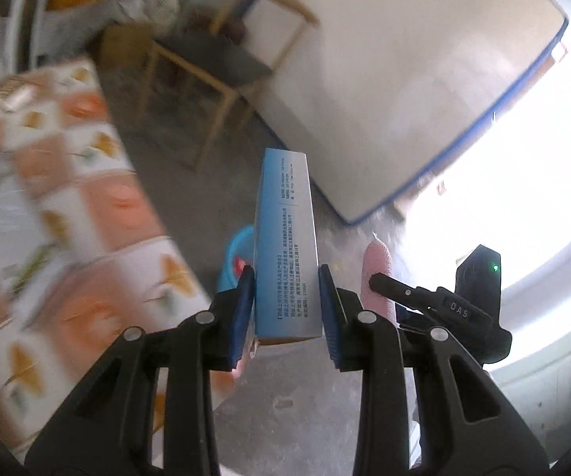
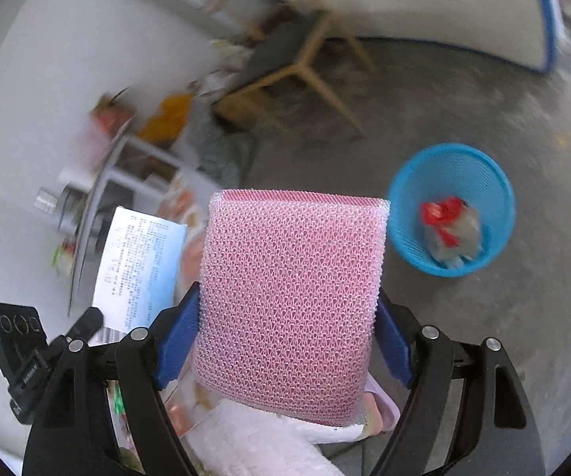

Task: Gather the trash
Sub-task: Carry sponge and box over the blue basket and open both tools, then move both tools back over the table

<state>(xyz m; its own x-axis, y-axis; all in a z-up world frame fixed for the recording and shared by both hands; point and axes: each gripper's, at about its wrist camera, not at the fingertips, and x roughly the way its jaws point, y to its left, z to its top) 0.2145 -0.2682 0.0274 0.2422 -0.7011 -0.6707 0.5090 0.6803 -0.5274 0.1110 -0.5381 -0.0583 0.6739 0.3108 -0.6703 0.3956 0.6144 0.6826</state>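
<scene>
**Both grippers loaded, bin on the floor ahead**

Writing: blue box (image 1: 287, 246) in my left gripper (image 1: 287, 305) carries dense small black print down its side, looks like Chinese, too small to read. Its white face shows in the right wrist view with more fine print and a barcode at the bottom. The other gripper's body reads "DAS".

Room: bare grey concrete floor (image 2: 464, 337) lies open around the blue mesh bin (image 2: 452, 210), which has red and grey trash inside. A wooden chair (image 2: 297, 63) and a white mattress with blue edging (image 1: 384, 79) stand further back. A table with a flowered cloth (image 1: 67, 218) sits close on my left, blurred.

Grippers: left jaws narrowed, blue pads pinching the box upright by its lower sides. My right gripper (image 2: 289, 341) is spread wide, pads clamped on both edges of a pink mesh sponge (image 2: 293, 297). The bin sits right of the sponge, apart from it.
</scene>
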